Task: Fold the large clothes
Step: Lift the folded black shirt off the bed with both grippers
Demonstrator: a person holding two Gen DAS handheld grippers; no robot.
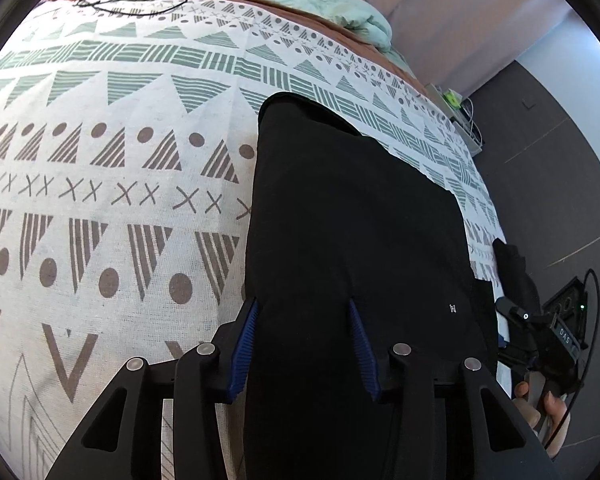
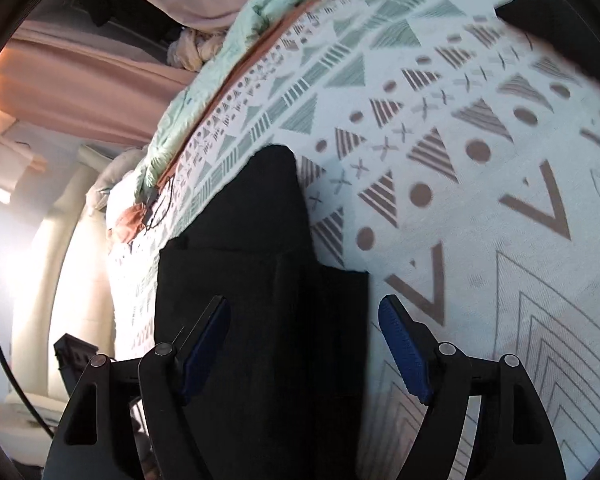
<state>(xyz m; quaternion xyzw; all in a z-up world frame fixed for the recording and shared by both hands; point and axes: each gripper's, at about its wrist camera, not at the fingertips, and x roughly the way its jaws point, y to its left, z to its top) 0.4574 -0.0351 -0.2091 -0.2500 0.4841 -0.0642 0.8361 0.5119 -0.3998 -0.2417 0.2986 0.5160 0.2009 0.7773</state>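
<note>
Your left gripper [image 1: 302,348] points steeply down, its blue-padded fingers [image 1: 242,354] partly apart with black cloth lying between them; whether the pads press on it I cannot tell. Your right gripper [image 2: 306,354] also tilts downward, jaws spread wide, pads [image 2: 404,360] clear of anything. In the left wrist view, your right hand [image 1: 540,404] wraps the other gripper's handle.

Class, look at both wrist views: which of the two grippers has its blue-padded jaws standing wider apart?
The right gripper: its blue pads stand wide apart, clear of the black garment. The left gripper has a narrower gap, with the cloth lying between its pads.
</note>
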